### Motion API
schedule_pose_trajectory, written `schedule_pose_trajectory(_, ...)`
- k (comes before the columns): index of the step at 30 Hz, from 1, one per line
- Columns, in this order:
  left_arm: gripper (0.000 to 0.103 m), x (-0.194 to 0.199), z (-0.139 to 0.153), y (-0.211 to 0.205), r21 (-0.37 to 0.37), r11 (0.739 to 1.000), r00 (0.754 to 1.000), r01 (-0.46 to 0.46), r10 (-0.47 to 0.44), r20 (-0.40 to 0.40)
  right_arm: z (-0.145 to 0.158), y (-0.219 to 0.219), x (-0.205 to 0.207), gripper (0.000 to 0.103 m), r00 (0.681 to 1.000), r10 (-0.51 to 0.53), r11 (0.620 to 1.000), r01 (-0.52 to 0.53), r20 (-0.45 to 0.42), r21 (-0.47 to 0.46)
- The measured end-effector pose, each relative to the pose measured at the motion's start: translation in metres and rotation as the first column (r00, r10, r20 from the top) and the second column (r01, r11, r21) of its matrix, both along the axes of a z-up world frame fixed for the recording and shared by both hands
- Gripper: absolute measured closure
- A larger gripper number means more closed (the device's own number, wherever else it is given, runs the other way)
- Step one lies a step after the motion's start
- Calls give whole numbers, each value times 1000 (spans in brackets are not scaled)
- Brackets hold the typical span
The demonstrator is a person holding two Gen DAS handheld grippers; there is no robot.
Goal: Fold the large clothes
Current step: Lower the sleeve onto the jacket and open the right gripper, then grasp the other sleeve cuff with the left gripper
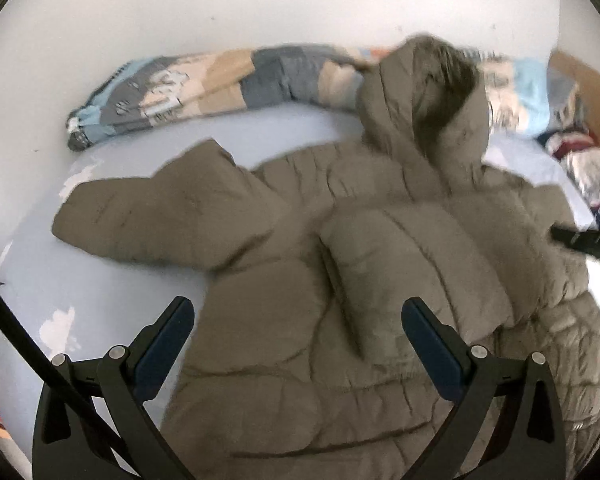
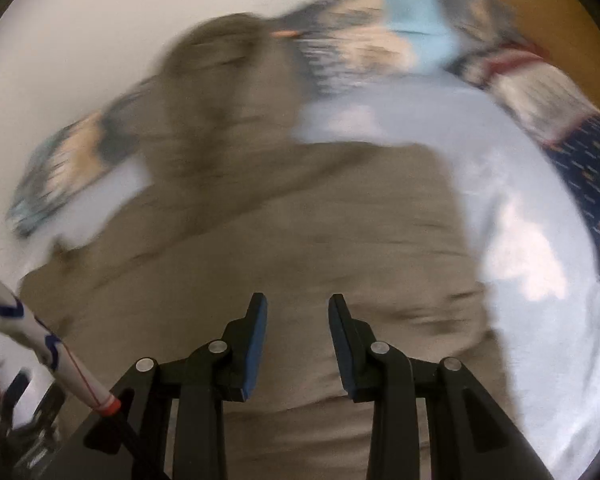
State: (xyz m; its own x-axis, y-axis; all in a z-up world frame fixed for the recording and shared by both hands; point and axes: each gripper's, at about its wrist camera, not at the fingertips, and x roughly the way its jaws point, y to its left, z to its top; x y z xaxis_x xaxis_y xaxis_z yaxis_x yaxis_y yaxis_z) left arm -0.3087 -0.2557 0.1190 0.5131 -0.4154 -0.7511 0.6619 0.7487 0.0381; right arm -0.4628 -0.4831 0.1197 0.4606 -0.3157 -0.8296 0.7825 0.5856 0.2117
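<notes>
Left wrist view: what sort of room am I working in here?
Most likely a bedroom: the puffer jacket lies on a pale blue bedsheet, with a rolled patterned blanket against the white wall.

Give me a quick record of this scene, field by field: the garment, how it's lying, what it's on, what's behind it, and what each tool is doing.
garment: olive puffer jacket with hood
lay: spread flat, one sleeve stretched out to the side, the other sleeve folded across the body
surface: pale blue sheet
behind: patterned quilt bunched along the white wall
left tool: open wide above the jacket's lower part, nothing between the jaws
right tool: jaws partly apart over the jacket, gripping nothing; view blurred
</notes>
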Motion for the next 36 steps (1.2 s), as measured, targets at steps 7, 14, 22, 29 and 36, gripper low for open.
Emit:
schedule_pose_trajectory(7, 0, 11, 8, 11, -35, 998, 999, -45, 44, -16, -28, 62, 54, 68, 972, 227, 974, -226, -58, 14)
schedule_pose_trajectory(14, 0, 8, 11, 18, -35, 999, 999, -40, 40, -8, -52, 69, 64, 67, 960, 238, 971, -240, -146, 0)
schedule_pose_trajectory(22, 0, 19, 25, 40, -66, 996, 998, -55, 54, -17, 9, 96, 49, 67, 971, 241, 971, -241, -4, -8)
schedule_pose_trajectory(29, 0, 34, 34, 59, -82, 993, 996, -89, 89, -11, 46, 145, 14, 61, 968, 212, 976, -216, 136, 15)
schedule_pose_trajectory(36, 0, 61, 33, 74, -65, 989, 991, -136, 136, 5, 15, 168, 20, 60, 962, 264, 964, -265, 75, 3)
